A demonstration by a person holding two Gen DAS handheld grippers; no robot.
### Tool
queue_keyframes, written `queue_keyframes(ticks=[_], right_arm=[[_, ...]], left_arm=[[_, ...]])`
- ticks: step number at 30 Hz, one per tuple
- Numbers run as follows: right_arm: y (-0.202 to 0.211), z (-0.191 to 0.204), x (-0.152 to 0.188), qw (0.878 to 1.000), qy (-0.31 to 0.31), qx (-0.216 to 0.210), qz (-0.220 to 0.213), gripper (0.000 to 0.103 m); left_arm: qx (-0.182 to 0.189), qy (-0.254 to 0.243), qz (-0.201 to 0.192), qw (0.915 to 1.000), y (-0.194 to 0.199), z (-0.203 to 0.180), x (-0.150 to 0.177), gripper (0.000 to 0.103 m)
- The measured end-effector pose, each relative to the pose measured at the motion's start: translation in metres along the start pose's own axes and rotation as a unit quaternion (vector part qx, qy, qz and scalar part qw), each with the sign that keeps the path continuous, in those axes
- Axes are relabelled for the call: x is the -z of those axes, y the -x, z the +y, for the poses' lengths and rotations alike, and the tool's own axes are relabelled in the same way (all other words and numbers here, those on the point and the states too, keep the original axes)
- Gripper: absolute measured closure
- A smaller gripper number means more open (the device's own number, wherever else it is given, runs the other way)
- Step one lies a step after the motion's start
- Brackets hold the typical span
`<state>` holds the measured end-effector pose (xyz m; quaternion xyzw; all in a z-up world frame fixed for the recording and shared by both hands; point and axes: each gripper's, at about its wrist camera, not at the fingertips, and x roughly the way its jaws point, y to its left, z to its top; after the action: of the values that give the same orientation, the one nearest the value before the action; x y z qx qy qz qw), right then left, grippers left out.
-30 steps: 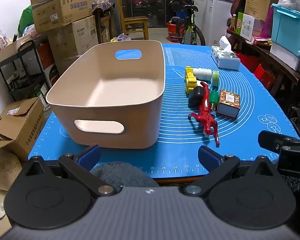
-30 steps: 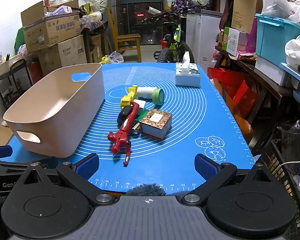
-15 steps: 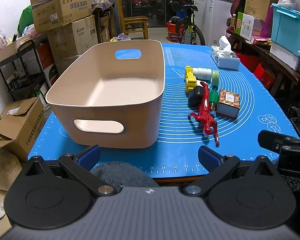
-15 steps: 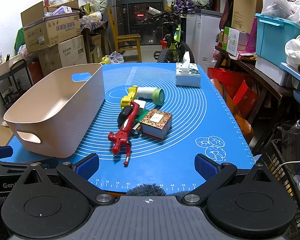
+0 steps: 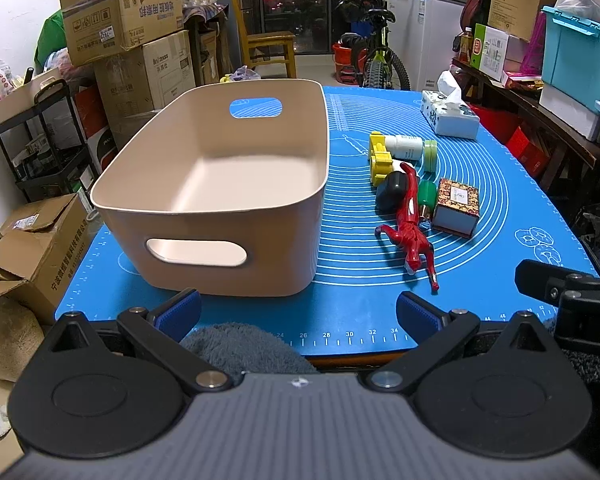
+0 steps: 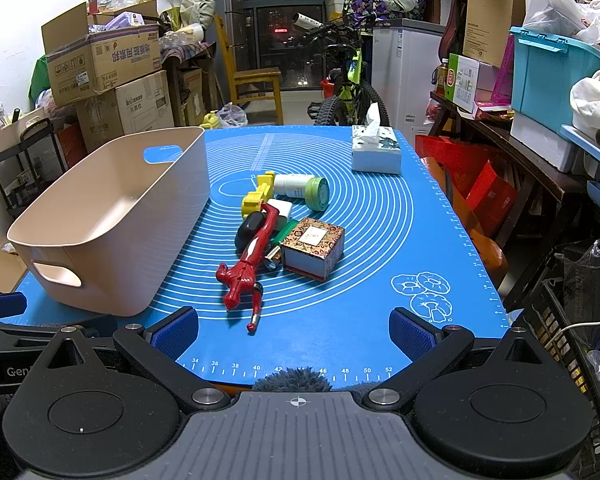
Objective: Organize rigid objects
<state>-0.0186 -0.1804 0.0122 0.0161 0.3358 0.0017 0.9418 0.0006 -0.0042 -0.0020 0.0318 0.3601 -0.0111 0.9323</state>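
An empty beige bin (image 5: 220,184) (image 6: 112,216) stands on the left of the blue mat (image 5: 360,280) (image 6: 340,320). To its right lies a cluster: a red figure toy (image 5: 410,224) (image 6: 248,264), a patterned box (image 5: 456,208) (image 6: 314,248), a yellow block toy (image 5: 380,156) (image 6: 256,196), a white bottle with a green cap (image 5: 412,150) (image 6: 304,189) and a black object (image 5: 392,194) (image 6: 250,230). My left gripper (image 5: 298,312) is open and empty at the mat's near edge before the bin. My right gripper (image 6: 294,330) is open and empty before the cluster.
A tissue box (image 5: 450,114) (image 6: 376,152) sits at the mat's far right. Cardboard boxes (image 5: 120,12) are stacked to the left, a bicycle (image 6: 348,84) and a wooden chair (image 6: 256,84) stand behind, and a cluttered shelf with a teal crate (image 6: 552,76) runs along the right.
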Motion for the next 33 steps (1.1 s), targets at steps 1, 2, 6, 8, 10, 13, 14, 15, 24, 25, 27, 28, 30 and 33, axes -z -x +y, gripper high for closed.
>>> queue_keyframes(ticks=[1,2,6,8,10,13,14,15,24,25,27,28,30,33], right_arm=[[-0.0002,-0.0003,0.0001,1.000,0.000,0.000,0.000,0.002],[-0.0005,-0.0001,0.0000,1.000,-0.001,0.000,0.000,0.002],[0.0016,0.0019,-0.0007,1.000,0.000,0.000,0.000,0.002],[0.0015,0.0022,-0.0008,1.000,0.000,0.000,0.000,0.002],[0.0012,0.0014,-0.0005,1.000,0.000,0.000,0.000,0.002],[0.0011,0.0013,-0.0005,1.000,0.000,0.000,0.000,0.002],[0.0010,0.0012,-0.0004,1.000,0.000,0.000,0.000,0.002],[0.0010,0.0016,-0.0006,1.000,-0.001,0.000,0.000,0.002],[0.0010,0.0020,-0.0008,1.000,-0.001,-0.001,0.000,0.002],[0.0010,0.0019,-0.0007,1.000,-0.001,-0.001,0.000,0.002],[0.0011,0.0026,-0.0010,1.000,-0.002,-0.001,0.000,0.002],[0.0013,0.0026,-0.0010,1.000,-0.002,-0.001,0.000,0.002],[0.0016,0.0030,-0.0011,1.000,-0.001,-0.001,-0.002,0.002],[0.0014,0.0045,-0.0019,1.000,0.000,-0.003,-0.004,0.002]], left_arm=[[0.000,0.000,0.000,1.0000,0.0002,0.0001,0.0000,0.000],[0.000,0.000,0.000,1.0000,0.0004,0.0002,-0.0001,0.000],[0.000,0.000,0.000,1.0000,0.0003,0.0001,-0.0001,0.000],[0.000,0.000,0.000,1.0000,0.0003,0.0002,-0.0002,0.000],[0.000,0.000,0.000,1.0000,0.0003,0.0001,-0.0002,0.000],[0.000,0.000,0.000,1.0000,0.0003,0.0001,-0.0002,0.000],[0.000,0.000,0.000,1.0000,0.0003,0.0001,-0.0002,0.000],[0.000,0.000,0.000,1.0000,0.0000,-0.0001,-0.0001,0.000],[0.000,0.000,0.000,1.0000,0.0001,0.0000,-0.0003,0.000],[0.000,0.000,0.000,1.0000,0.0002,0.0001,-0.0003,0.000],[0.000,0.000,0.000,1.0000,-0.0002,-0.0002,-0.0003,0.000],[0.000,0.000,0.001,1.0000,0.0002,0.0001,-0.0004,0.000],[0.000,0.000,0.000,1.0000,0.0002,0.0001,-0.0004,0.000],[0.000,0.000,0.001,1.0000,0.0000,0.0000,-0.0005,0.000]])
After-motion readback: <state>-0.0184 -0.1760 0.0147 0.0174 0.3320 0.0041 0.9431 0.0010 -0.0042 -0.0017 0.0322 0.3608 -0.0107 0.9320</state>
